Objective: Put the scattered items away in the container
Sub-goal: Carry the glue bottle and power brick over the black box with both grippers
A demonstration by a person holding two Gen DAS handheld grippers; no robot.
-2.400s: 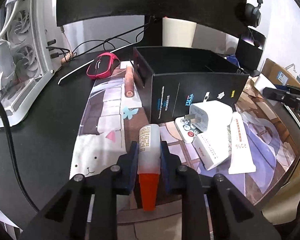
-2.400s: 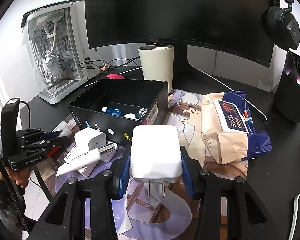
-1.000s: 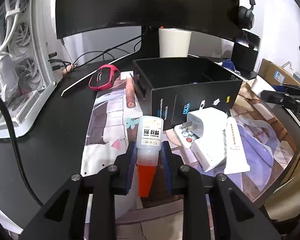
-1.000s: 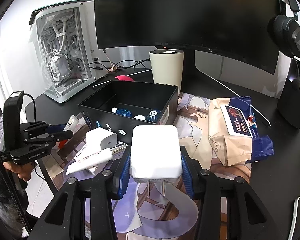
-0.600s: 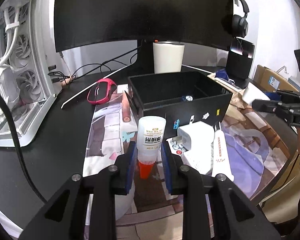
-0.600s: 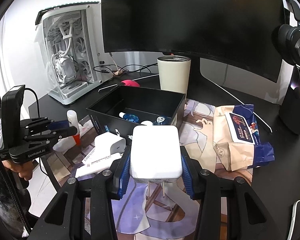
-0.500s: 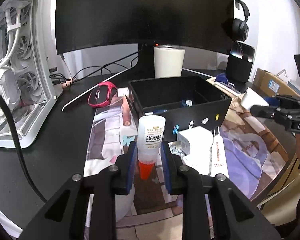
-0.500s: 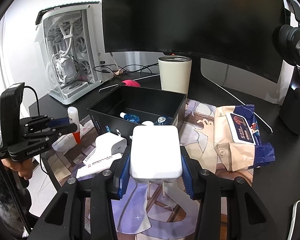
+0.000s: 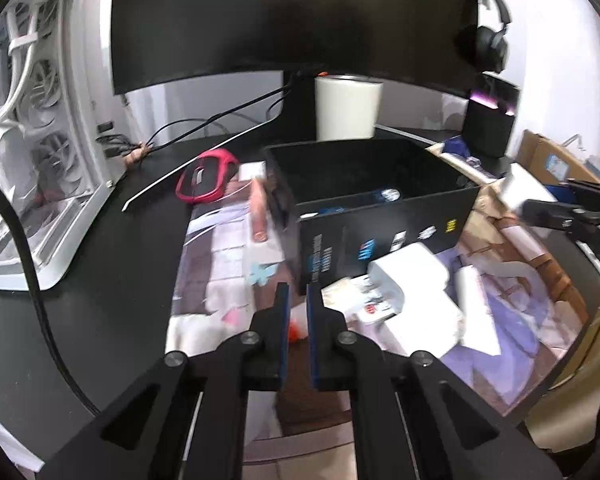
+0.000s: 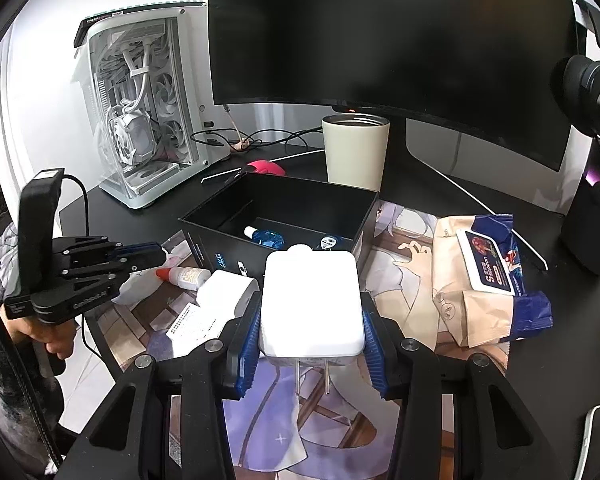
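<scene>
My left gripper is shut with nothing between its pads. The white glue bottle with the orange cap lies on its side on the printed mat just below and ahead of the left gripper. The open black box stands beyond it, with a blue bottle inside the box. My right gripper is shut on a white plug adapter, prongs toward me, held above the mat short of the box. A white charger and a white tube lie beside the box.
A cream tumbler and a large monitor stand behind the box. A wet-wipes packet lies to the right. A red mouse, a brown stick and a white PC case are at the left. A hand holds the left gripper.
The glue bottle has left my left gripper and now lies on the mat; the left jaws have come together empty. The right gripper still holds the adapter in the same place.
</scene>
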